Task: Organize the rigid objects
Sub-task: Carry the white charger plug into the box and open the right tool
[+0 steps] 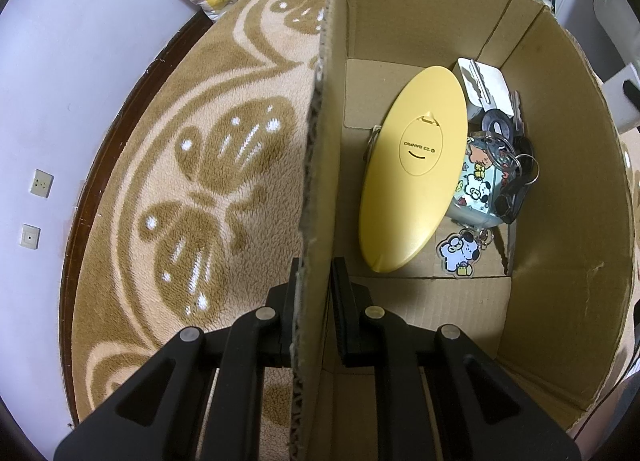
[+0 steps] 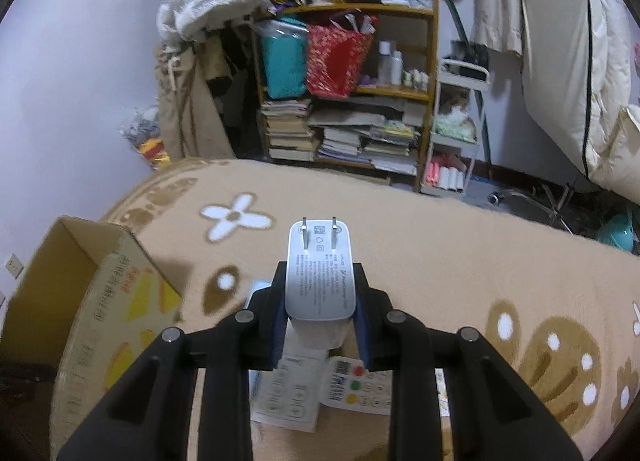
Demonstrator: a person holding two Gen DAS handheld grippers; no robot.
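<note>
Left wrist view alone looks into the cardboard box (image 1: 400, 21): the left tongs (image 1: 316, 301) pinch its side wall, with a yellow oval case (image 1: 412, 169), keys (image 1: 516, 165) and a dog keychain (image 1: 460, 253) lying inside. Right wrist view shows the right tongs (image 2: 320, 301) clamping a white charger (image 2: 320, 277), prongs pointing away, above the patterned rug (image 2: 440, 261) and a remote (image 2: 356, 385), box (image 2: 88, 301) at left.

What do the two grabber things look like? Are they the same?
Nearly. The left gripper and the right gripper are both matte black plastic, with angular linkage arms that have long cut-out slots and round silver pins at the joints. The left one's fingers look all black; the right one's fingers have blue pads inside. No cables, hands or sleeves show.
</note>
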